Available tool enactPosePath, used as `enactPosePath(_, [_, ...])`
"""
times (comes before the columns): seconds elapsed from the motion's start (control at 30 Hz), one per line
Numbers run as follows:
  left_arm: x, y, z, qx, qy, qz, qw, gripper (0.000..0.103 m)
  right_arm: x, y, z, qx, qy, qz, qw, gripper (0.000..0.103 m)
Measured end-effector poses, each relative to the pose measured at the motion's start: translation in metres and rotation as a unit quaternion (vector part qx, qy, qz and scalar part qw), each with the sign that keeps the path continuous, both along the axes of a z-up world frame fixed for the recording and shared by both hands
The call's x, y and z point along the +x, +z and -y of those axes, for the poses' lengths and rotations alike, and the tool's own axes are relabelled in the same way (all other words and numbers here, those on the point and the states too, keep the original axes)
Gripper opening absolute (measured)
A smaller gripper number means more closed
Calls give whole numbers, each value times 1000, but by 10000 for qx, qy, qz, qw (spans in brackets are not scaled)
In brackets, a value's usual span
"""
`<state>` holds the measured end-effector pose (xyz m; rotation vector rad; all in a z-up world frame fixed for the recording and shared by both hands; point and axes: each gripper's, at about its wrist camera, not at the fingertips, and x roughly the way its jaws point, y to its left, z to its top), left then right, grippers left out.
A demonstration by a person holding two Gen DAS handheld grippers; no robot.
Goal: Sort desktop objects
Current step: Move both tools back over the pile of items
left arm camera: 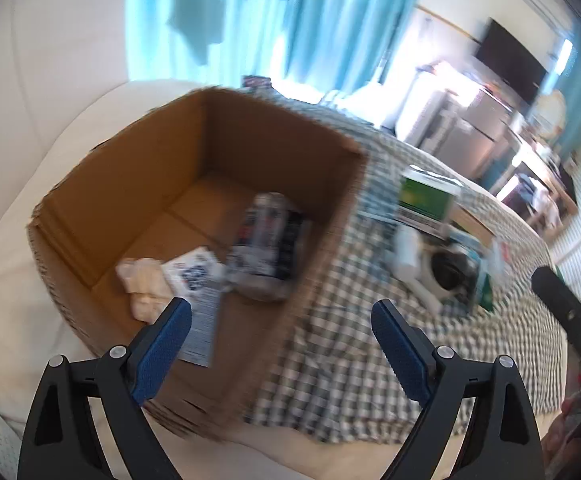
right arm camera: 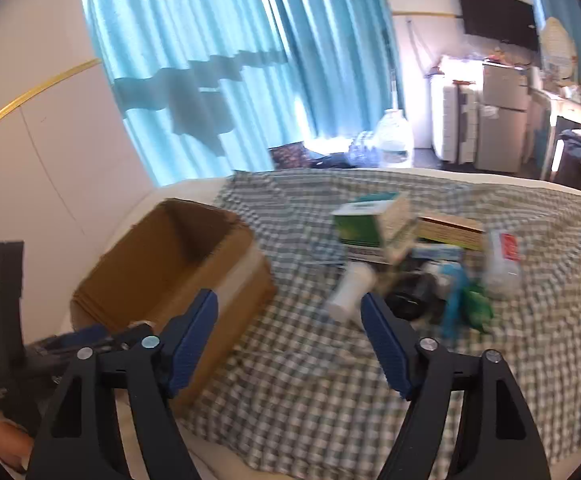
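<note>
The checked cloth (right arm camera: 330, 380) is spread over the bed. The cardboard box (left arm camera: 194, 208) is placed at its left edge and already holds several items. The unsorted pile (right arm camera: 422, 264) is located ahead and slightly right of the right gripper (right arm camera: 288, 336), the nearer unit. The white bottle (right arm camera: 350, 292), lying on its side, points its long axis toward those jaws. Both sets of jaws, including the left gripper (left arm camera: 282, 332), are held wide and empty.

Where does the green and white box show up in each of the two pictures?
Left wrist view: the green and white box sits right of centre on the checked cloth, just beyond the right wall of the cardboard box.
Right wrist view: it sits just above centre, at the back of the pile of things.
Shared landmark: the cardboard box, left of it in both views.
</note>
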<state>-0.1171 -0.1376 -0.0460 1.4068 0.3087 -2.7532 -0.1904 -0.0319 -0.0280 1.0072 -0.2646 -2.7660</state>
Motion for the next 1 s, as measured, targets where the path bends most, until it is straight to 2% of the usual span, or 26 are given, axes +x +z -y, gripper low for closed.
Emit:
enactPosePath(0.13, [11,11,-38,-93,-283,-180,9994,100,35,0,-51,93,-485,-166,9986,87])
enactPosePath(0.33, [18,17,-83,-64,-618,-173,9979,100,64,-9,-115,-83,-1048,-32,9945,87])
enactPosePath(0.43, [18,15,-104,-114,-757,-150,9970,100,72,-11,-131,116,-1187,-99,9928,87])
enactPosePath(0.67, [7,-2,-131,-339,-887,12,9955,100,72,-33,-166,-128,-1402,27,9900,87])
enactPosePath(0.8, [-11,-23,-142,-500,-920,189,9943,100,66,-50,-176,-129,-1433,181,9894,87])
enactPosePath(1.0, [-38,-50,-149,-527,-762,321,9952,100,40,-73,-181,-55,-1379,346,9898,87])
